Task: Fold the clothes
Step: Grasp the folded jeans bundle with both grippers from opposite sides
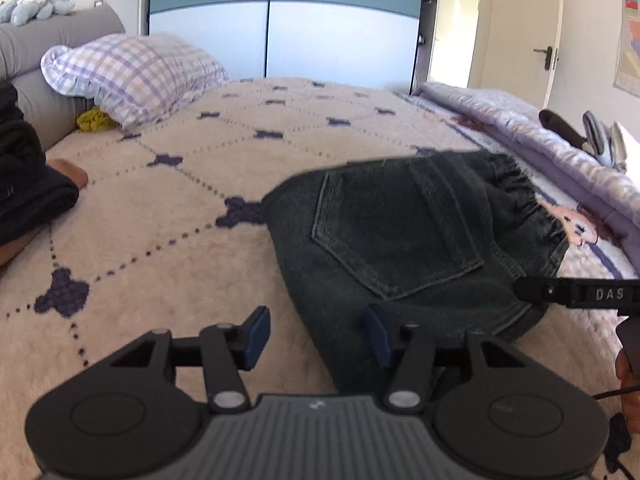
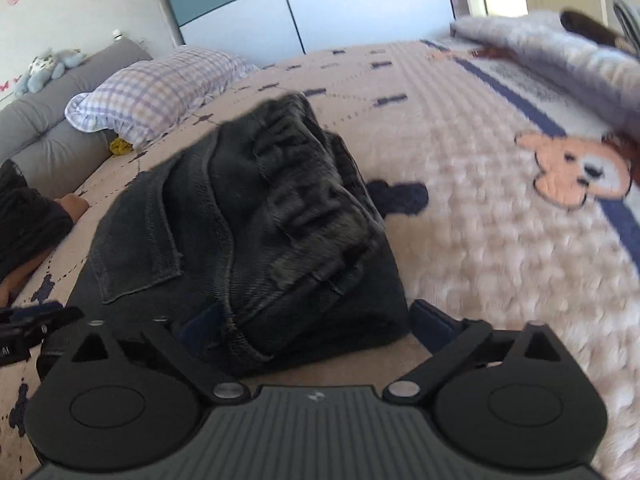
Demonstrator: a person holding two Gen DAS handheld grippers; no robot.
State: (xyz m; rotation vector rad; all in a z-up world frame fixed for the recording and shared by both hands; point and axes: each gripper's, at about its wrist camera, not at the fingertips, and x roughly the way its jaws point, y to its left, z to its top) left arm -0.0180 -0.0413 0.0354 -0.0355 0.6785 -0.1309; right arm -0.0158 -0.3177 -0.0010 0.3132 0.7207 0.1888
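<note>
Dark folded jeans [image 1: 400,240] lie on the pink quilted bed cover [image 1: 168,240], back pocket up, elastic waistband toward the right. My left gripper [image 1: 317,336] is open at their near left edge: the right pad [image 1: 378,334] rests over the denim and the left pad [image 1: 256,336] over bare cover. In the right wrist view the jeans [image 2: 240,220] fill the middle. My right gripper [image 2: 314,324] stands wide open around their near folded end without pressing it; its left finger is half hidden by the cloth. The right gripper's side [image 1: 576,294] also shows at the jeans' right edge.
A plaid pillow [image 1: 132,72] and a grey headboard [image 1: 60,40] with a plush toy [image 1: 36,2] are at the back left. A person's dark-sleeved limb [image 1: 24,184] rests on the left. A rolled purple quilt [image 1: 540,136] runs along the right. Wardrobe doors [image 1: 280,20] stand behind.
</note>
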